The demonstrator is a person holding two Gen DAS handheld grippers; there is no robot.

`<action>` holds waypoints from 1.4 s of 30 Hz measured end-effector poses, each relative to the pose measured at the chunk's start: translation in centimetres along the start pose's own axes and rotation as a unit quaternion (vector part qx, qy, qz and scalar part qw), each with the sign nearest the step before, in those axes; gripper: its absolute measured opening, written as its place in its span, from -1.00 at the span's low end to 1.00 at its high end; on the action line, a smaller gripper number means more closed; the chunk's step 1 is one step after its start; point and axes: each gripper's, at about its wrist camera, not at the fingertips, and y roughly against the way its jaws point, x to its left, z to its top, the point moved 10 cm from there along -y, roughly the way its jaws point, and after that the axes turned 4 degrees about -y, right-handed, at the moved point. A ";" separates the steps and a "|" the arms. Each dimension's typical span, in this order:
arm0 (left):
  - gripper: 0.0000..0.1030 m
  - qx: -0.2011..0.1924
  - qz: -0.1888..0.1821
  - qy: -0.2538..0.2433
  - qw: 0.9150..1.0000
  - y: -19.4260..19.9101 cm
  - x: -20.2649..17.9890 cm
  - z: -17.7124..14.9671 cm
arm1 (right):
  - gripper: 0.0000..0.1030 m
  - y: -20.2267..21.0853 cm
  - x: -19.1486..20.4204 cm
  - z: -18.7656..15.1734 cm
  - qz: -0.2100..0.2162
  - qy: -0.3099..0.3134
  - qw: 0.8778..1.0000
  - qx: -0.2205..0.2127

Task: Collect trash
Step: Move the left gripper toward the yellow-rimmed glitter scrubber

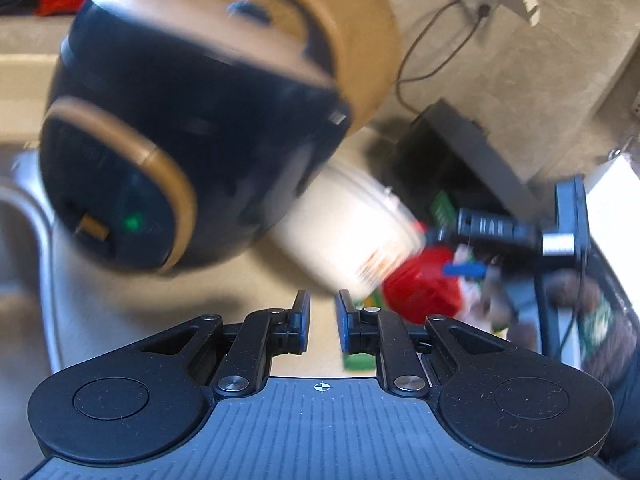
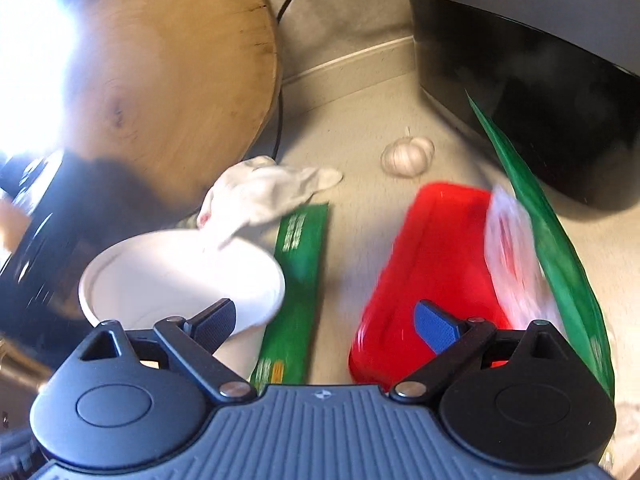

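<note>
Black left fingers (image 1: pixel 323 312) sit narrowly apart, empty; right fingers (image 2: pixel 327 322) spread wide over green wrapper (image 2: pixel 298 276).

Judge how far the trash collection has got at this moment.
Nothing looks collected. Both grippers hold nothing: the left gripper is nearly shut, the right gripper open. The white cup, crumpled tissue, green wrapper and red container lie on the counter.

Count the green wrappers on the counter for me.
2. One flat green wrapper lies between the white cup and the red tray. The second wrapper stands along the tray's right side, against the black appliance. More may be hidden.
</note>
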 end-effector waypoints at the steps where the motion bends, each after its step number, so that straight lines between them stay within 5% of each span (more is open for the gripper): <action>1: -0.68 -0.006 -0.001 -0.002 1.000 -0.2 -0.4 0.6 | 0.88 0.3 0.0 -0.3 0.006 -0.002 1.000 0.000; 12: -0.68 -0.042 0.080 -0.035 0.995 -1.0 -4.4 4.1 | 0.89 1.9 -1.6 -3.3 0.047 0.009 0.999 -0.023; 17: -0.67 -0.040 0.108 -0.045 0.992 -1.9 -5.2 4.6 | 0.88 3.2 -1.1 -1.0 0.068 0.014 0.995 -0.076; 23: -0.68 -0.070 0.118 -0.023 0.990 -3.2 -6.0 7.3 | 0.89 0.9 0.9 1.0 0.088 0.031 0.993 -0.077; 28: -0.67 -0.045 0.200 -0.035 0.978 -5.4 -3.8 6.8 | 0.89 -2.5 2.0 1.6 0.084 0.042 0.994 -0.055; 33: -0.66 -0.015 0.194 -0.019 0.981 -5.6 -2.3 3.8 | 0.88 -3.0 2.7 -0.4 0.154 0.009 0.988 -0.011; 42: -0.57 0.018 0.129 0.021 0.991 -2.6 -0.6 -0.5 | 0.87 -0.5 5.1 -6.3 0.243 -0.044 0.967 0.054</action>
